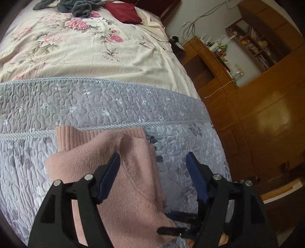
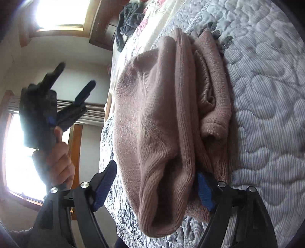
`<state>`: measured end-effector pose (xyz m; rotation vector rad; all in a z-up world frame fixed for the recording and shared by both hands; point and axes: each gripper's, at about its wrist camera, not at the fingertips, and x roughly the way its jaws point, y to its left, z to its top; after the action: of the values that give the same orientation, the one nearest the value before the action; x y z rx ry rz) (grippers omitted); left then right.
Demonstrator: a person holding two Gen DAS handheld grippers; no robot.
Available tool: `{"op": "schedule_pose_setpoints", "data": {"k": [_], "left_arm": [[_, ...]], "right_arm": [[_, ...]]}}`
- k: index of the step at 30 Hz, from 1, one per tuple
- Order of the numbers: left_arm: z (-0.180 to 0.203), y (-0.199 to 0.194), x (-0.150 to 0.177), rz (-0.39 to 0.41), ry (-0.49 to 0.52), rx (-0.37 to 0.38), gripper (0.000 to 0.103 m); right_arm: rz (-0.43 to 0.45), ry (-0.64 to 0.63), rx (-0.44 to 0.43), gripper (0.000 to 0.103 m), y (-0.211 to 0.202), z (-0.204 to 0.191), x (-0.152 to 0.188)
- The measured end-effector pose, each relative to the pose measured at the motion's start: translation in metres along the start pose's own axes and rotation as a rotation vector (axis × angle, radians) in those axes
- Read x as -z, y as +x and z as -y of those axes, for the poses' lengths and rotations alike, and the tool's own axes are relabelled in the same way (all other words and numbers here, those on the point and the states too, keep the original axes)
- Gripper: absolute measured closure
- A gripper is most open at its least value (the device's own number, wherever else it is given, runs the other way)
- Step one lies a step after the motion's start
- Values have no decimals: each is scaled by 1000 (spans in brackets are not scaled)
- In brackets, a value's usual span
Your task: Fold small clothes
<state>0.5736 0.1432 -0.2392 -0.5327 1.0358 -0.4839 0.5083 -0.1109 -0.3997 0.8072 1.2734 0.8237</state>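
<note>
- Lying near the foot edge of the bed [image 1: 114,99], on a grey quilt [image 1: 190,137]; bare quilt beyond, wooden cabinets [image 1: 257,118] past the bed's side.
- Pink sweater [image 2: 152,124]: knit, bunched in folds, ribbed hem showing.
- Left gripper [image 1: 153,162] fingers spread, holding nothing.
- Right gripper [image 2: 156,183] fingers spread wide either side of a sweater fold.

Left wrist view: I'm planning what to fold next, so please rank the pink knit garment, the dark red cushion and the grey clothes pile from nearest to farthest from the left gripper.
1. Pink knit garment: right under the left gripper, on the grey quilt.
2. Dark red cushion: far end of the bed, right of the pile.
3. Grey clothes pile: far end too; too close to the cushion to rank apart.
</note>
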Motion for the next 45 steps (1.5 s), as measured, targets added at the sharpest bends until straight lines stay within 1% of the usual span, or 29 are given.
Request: {"op": "schedule_pose_setpoints", "data": {"k": [2, 3, 4, 5, 8, 12, 14, 15, 16, 17, 19, 21, 22, 23, 24, 25, 26, 27, 28, 29, 32, 34, 35, 37, 41, 42, 43, 44, 45], "left_arm": [[-17, -14, 22, -16, -67, 108, 31], [-25, -19, 33, -21, -98, 150, 31], [-32, -23, 43, -21, -116, 173, 31], [-36, -24, 53, -26, -126, 188, 31], [-46, -23, 79, -56, -129, 243, 31], [-60, 6, 108, -138, -135, 267, 32], [-69, 23, 120, -172, -162, 286, 35], [-72, 28, 124, -171, -171, 296, 35], [-74, 31, 127, -168, -178, 312, 35], [-76, 32, 129, -166, -185, 330, 35], [-76, 33, 130, -161, -188, 345, 35], [-79, 35, 132, -163, -201, 363, 35], [-81, 37, 133, -165, -210, 370, 35], [-85, 39, 135, -169, -221, 376, 35], [-87, 42, 137, -173, -235, 379, 36], [-89, 46, 139, -180, -249, 379, 36], [-88, 50, 141, -191, -255, 378, 38], [-84, 52, 142, -205, -252, 378, 41], [-79, 52, 142, -214, -251, 401, 41], [-71, 46, 138, -207, -233, 429, 41], [-63, 13, 113, -96, -166, 434, 40], [-77, -8, 92, -20, -164, 396, 38], [-84, -13, 80, -3, -168, 380, 37], [-96, -16, 58, 6, -163, 354, 37], [-114, 7, 38, -50, -179, 371, 38], [-118, 16, 38, -69, -188, 364, 39], [-121, 24, 39, -84, -196, 360, 40], [-125, 31, 40, -89, -202, 358, 41], [-128, 35, 41, -85, -206, 355, 41]], "right_arm": [[-36, -27, 19, 41, 7, -4, -7], [-50, -65, 53, 60, 11, -9, -8], [-54, -103, 87, 85, 11, -14, -8], [-40, -111, 99, 88, 6, -15, -9], [9, -98, 118, 90, -13, -9, -10], [-18, -96, 181, 83, -12, 6, -6], [11, -92, 157, 68, -24, -1, -11], [55, -84, 152, 51, -34, -7, -15], [105, -86, 150, 44, -43, -14, -22], [130, -94, 147, 43, -46, -20, -31], [124, -95, 161, 42, -41, -25, -48], [65, -78, 158, 35, -17, -26, -59], [34, -70, 187, 34, -4, -25, -62], [18, -85, 218, 34, 7, -27, -64], [11, -113, 238, 49, 14, -30, -62], [5, -133, 245, 79, 14, -32, -63], [21, -134, 247, 83, 7, -30, -62], [50, -128, 284, 87, -2, -26, -62], [63, -123, 314, 89, -10, -21, -59], [60, -107, 318, 89, -13, -14, -56], [46, -127, 271, 88, -17, -14, -53], [58, -138, 230, 79, -22, -25, -57], [79, -127, 213, 76, -25, -29, -62], [122, -104, 217, 50, -31, -31, -77], [89, -79, 276, 43, -13, -26, -108], [63, -70, 281, 47, -4, -24, -113], [40, -81, 285, 73, 5, -25, -117], [34, -111, 303, 85, 7, -27, -119], [51, -133, 308, 89, 5, -32, -118]]}}
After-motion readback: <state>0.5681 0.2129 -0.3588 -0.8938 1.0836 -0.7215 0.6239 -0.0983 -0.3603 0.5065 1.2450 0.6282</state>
